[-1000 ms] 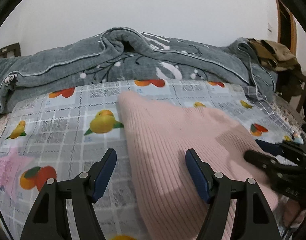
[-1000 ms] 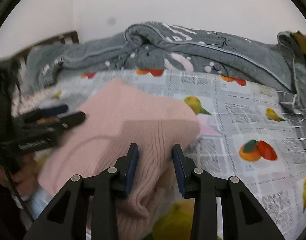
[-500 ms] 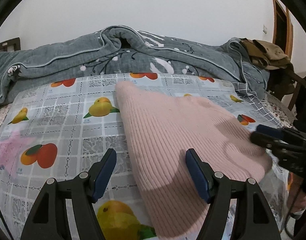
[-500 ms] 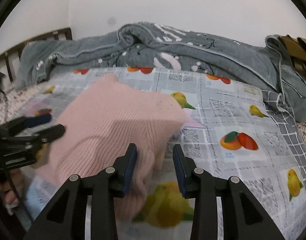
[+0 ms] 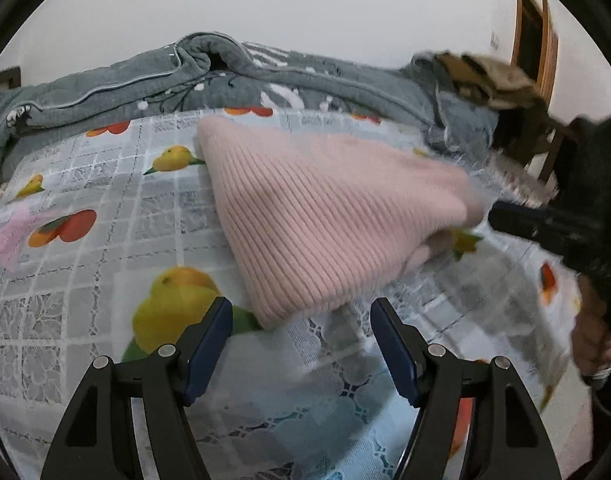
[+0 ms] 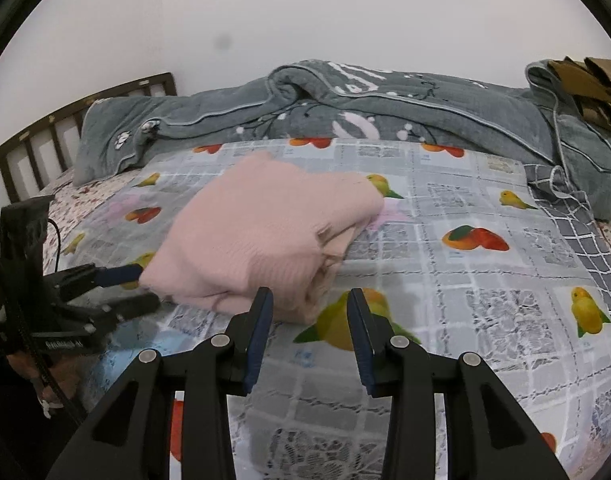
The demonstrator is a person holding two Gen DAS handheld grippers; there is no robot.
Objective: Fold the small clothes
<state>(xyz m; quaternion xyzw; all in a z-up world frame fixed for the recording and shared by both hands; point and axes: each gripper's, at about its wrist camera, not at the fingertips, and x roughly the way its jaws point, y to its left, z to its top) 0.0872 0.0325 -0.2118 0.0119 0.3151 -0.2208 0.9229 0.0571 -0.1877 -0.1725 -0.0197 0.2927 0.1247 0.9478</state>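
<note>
Bed with fruit-print sheet (image 6: 445, 280), grey quilt (image 6: 345, 108) bunched along the wall. Folded pink sweater (image 6: 265, 240) lies on the sheet just ahead of both sets of fingers, long axis running away toward the quilt. Left gripper (image 5: 301, 344) spread, nothing between; right gripper (image 6: 309, 328) released, near corner just left of it. Both about equally near. No readable labels on the sweater.

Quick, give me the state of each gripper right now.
Left gripper: open, holding nothing; the folded pink sweater lies just beyond its fingertips.
Right gripper: open, holding nothing; sweater just ahead to its left.
</note>
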